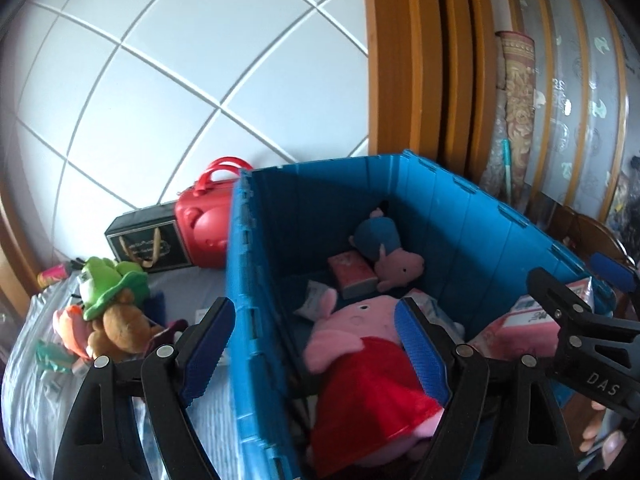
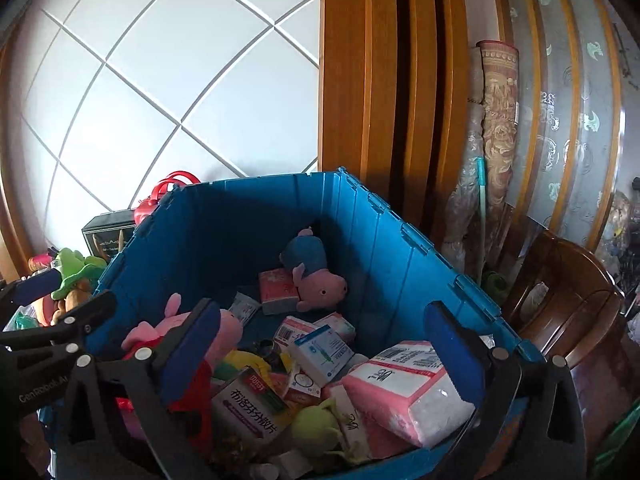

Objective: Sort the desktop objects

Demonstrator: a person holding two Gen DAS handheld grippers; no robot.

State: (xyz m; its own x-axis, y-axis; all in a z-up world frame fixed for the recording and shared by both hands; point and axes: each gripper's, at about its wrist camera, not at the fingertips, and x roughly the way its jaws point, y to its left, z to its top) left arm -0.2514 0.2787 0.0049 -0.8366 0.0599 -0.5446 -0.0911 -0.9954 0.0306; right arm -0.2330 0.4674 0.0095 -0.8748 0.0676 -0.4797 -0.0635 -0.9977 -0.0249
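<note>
Blue crate (image 2: 400, 248), pig plushes (image 1: 360, 344), tissue pack (image 2: 408, 392), boxes inside

Pig plush in red dress (image 1: 360, 364): my left gripper's right finger (image 1: 420, 356) covers part of its body; its lower end runs off the frame's bottom.
Brown bear toy (image 1: 120, 328): face hidden under the green hat (image 1: 116, 292).
Medicine box (image 2: 250, 408): left part hidden behind my right gripper's left finger (image 2: 192, 356).
Black box (image 2: 108, 234): lower right hidden by the blue crate (image 2: 400, 240) wall.
Print on the small white-blue box (image 2: 324, 354): too small to read.
</note>
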